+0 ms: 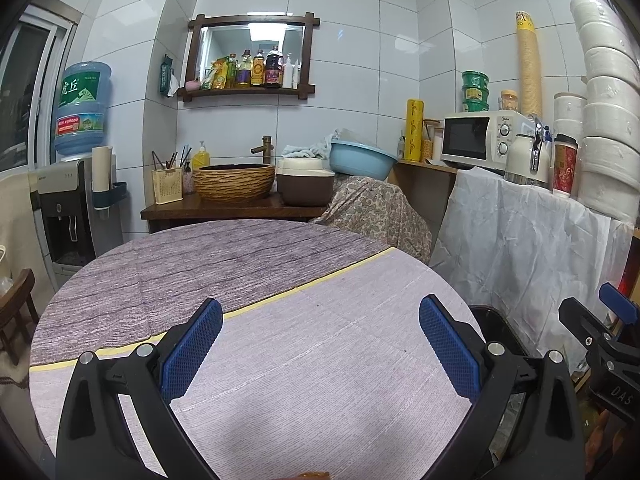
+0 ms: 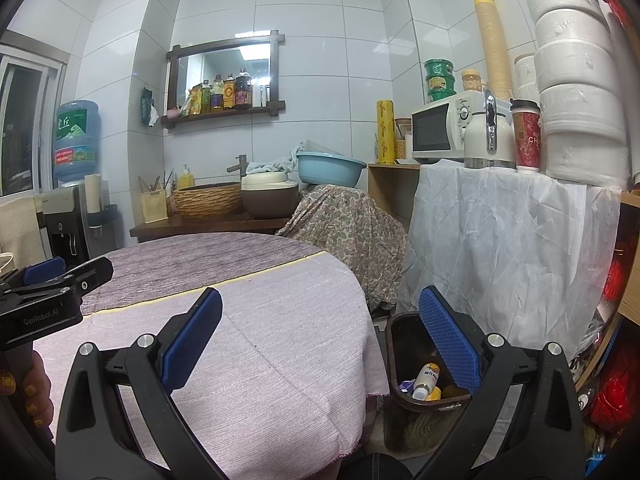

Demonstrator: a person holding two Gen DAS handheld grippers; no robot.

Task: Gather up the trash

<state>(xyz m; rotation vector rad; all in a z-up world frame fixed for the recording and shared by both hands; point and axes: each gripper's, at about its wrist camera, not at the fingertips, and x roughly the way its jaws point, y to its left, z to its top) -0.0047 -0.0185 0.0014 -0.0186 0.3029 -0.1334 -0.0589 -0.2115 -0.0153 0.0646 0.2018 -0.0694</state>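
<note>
The left hand-held gripper (image 1: 320,344) is held spread wide over the bench (image 1: 200,264) with nothing between its fingers, and the right hand-held gripper (image 2: 320,344) is splayed just the same, empty, out past the bench edge and above the trash bin (image 2: 400,412).

Progress-wise, it looks pretty much wrapped up. No trash can be seen anywhere on the cloth-covered bench top in either view. What has been collected sits in the bin on the floor just beside the bench: a small white bottle (image 2: 426,380) and some yellow bits can be made out inside. Only a sliver of something orange-brown (image 1: 314,475) is caught at the very bottom of the left view, too cropped to be identified, so maybe one item is left.

The bench is round and draped in a grey-and-lilac cloth. Behind it, white tiled walls, a mirror shelf (image 1: 248,92) lined with bottles, a water dispenser (image 1: 68,200), a woven basin (image 1: 234,182) and a microwave (image 1: 476,140) are seen.
</note>
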